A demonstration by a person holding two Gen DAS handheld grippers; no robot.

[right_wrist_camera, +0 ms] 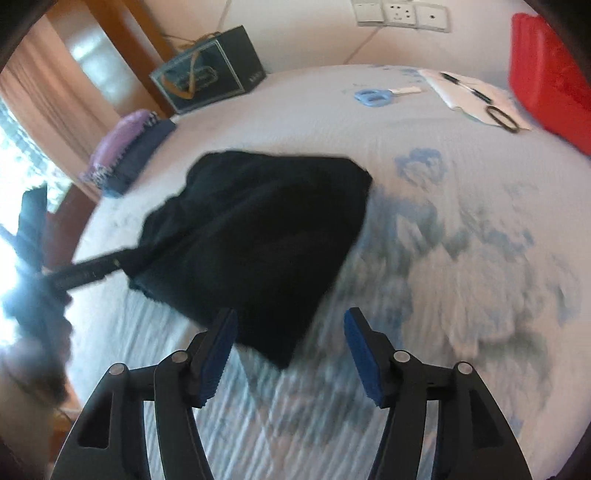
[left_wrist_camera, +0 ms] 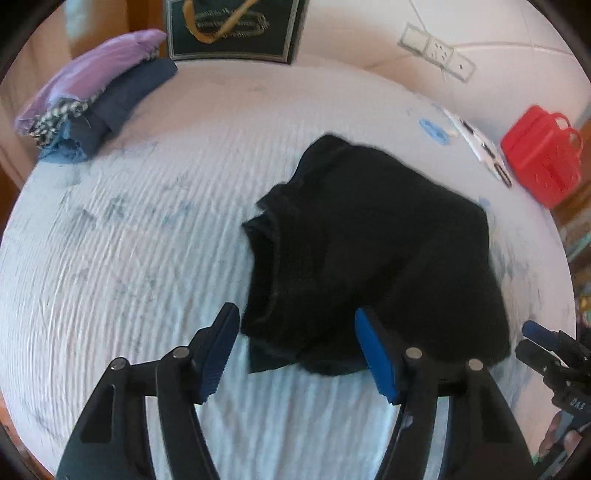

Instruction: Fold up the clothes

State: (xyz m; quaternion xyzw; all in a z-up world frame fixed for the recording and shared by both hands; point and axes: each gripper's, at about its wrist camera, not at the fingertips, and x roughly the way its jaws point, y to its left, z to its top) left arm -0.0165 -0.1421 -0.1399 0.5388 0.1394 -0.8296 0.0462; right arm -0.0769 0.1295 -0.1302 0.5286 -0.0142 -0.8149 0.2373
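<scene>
We hold both grippers released over the bed (left_wrist_camera: 110, 258). The black garment (left_wrist_camera: 369, 251) lies crumpled just ahead, its near edge between the left gripper (left_wrist_camera: 297, 350) fingers; the right gripper (right_wrist_camera: 290, 350) sits nearer its near-right corner. The left one looks nearer, in our judgement.

Setting: domestic bedroom. Evidence: bed (left_wrist_camera: 110, 258) with pale blue ribbed cover; stack of folded clothes (left_wrist_camera: 92, 99) at its far corner; wall sockets (right_wrist_camera: 400, 14) above; dark gift bag (right_wrist_camera: 207, 74) against the wall; red plastic case (left_wrist_camera: 541, 155); curtain (right_wrist_camera: 55, 96) beside wooden door frame.
</scene>
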